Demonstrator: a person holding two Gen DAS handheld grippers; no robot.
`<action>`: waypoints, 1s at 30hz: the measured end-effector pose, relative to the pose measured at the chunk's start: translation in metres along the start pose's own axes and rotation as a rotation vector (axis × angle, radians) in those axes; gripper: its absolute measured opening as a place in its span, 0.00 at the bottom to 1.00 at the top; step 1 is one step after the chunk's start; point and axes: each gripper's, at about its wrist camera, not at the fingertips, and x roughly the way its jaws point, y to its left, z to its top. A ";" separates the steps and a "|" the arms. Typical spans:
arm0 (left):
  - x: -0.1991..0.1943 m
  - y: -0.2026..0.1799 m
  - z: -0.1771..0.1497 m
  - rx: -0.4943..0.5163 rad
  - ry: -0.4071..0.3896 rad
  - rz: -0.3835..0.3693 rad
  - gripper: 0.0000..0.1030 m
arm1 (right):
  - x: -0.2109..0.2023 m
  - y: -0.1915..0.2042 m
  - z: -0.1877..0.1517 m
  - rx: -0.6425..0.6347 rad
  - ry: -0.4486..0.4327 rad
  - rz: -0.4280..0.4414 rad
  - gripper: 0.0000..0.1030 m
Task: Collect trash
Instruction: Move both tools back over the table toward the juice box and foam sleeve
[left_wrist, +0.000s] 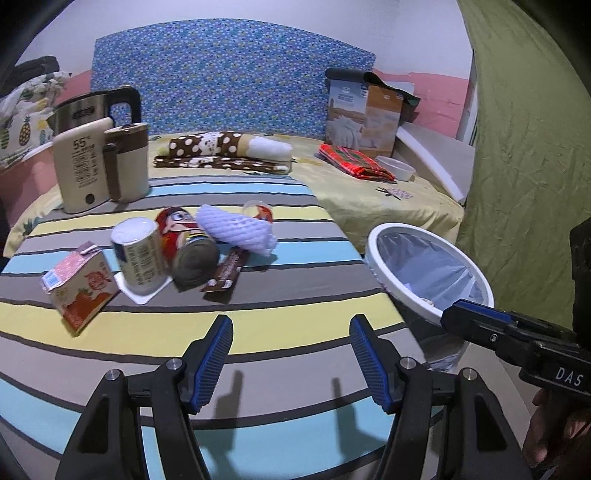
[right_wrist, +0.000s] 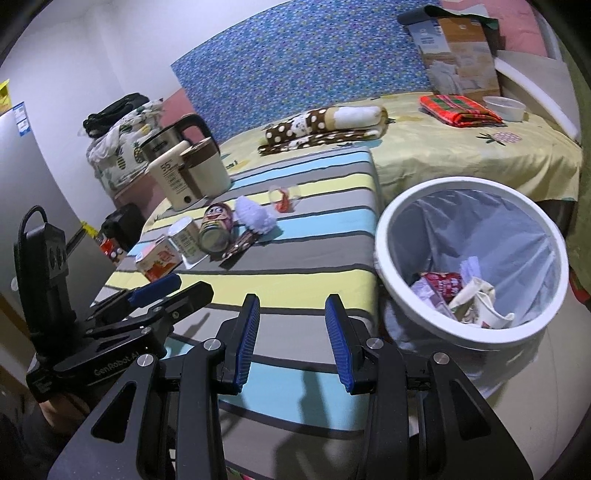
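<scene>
Trash lies in a cluster on the striped cloth: a strawberry milk carton (left_wrist: 79, 286), a white-topped cup (left_wrist: 138, 254), a cartoon can (left_wrist: 184, 240) on its side, a white foam net (left_wrist: 236, 230), a brown wrapper (left_wrist: 225, 271) and a small clear cup (left_wrist: 258, 212). My left gripper (left_wrist: 291, 328) hovers open and empty in front of them. The right gripper (right_wrist: 293, 306) is also open with nothing between its pads, over the cloth's near edge, left of the white bin (right_wrist: 382, 236). Inside the bin are crumpled papers and wrappers (right_wrist: 465, 295).
A steel kettle (left_wrist: 92, 107) and a cream jug (left_wrist: 103, 166) stand at the back left. Beyond the cloth lie a dotted blanket (left_wrist: 221, 151), a red plaid cloth (left_wrist: 354, 162), a white bowl (left_wrist: 397, 168) and a cardboard box (left_wrist: 364, 114). A green curtain (left_wrist: 528, 166) hangs on the right.
</scene>
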 end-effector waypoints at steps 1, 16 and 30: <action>-0.002 0.003 -0.001 -0.005 -0.002 0.005 0.63 | 0.001 0.002 0.000 -0.001 0.003 0.006 0.38; -0.016 0.052 -0.006 -0.059 -0.019 0.107 0.63 | 0.023 0.025 0.006 -0.053 0.043 0.038 0.49; -0.022 0.109 0.003 -0.112 -0.055 0.243 0.64 | 0.047 0.047 0.019 -0.119 0.062 0.058 0.49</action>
